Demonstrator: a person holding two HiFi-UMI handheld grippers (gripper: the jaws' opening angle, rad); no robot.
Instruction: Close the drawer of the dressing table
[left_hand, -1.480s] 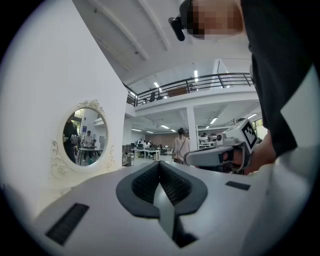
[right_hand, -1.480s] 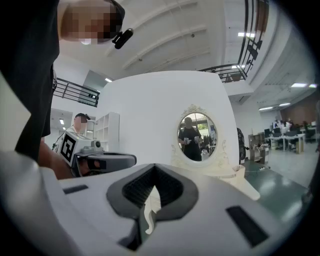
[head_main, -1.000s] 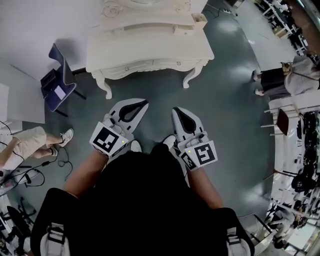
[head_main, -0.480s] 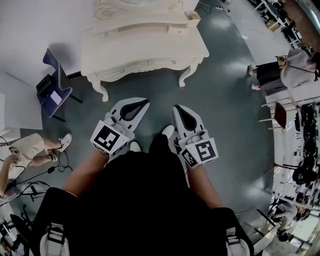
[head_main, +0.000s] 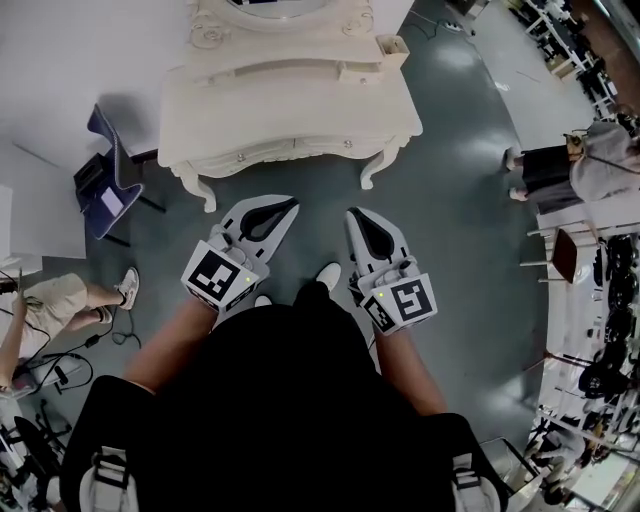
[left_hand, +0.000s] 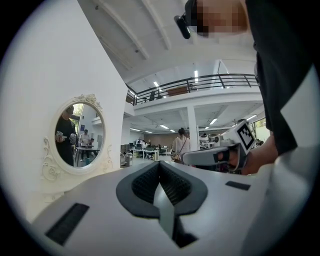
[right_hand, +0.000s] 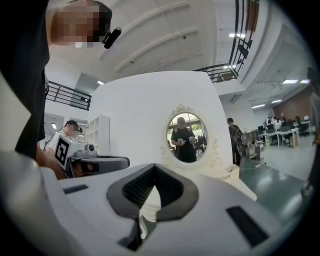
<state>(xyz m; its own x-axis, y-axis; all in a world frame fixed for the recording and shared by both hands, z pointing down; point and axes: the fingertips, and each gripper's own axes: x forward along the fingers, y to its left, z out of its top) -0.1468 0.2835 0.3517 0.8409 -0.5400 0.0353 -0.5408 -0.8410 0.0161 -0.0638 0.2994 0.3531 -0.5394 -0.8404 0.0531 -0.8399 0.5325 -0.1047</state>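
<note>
Zero contact with the dressing table (head_main: 290, 110) so far: it sits at top centre of the head view, and you stand well short of it on the grey floor (head_main: 460, 200). The only open drawer (head_main: 393, 47) I can spot is the small one on the upper tier, sticking out at the table's right end, upper centre-right of frame. Your left gripper (head_main: 288, 207) and right gripper (head_main: 353, 213) sit side by side mid-frame, both pointing at the table, well apart from it. Jaws on both are pressed together with nothing between them; each gripper view shows the tips meeting, with the oval mirror (right_hand: 186, 137) beyond. My read: you're at the approach stage, nothing done yet. Left to do: close the gap, put a jaw tip on the drawer front, push it home.
</note>
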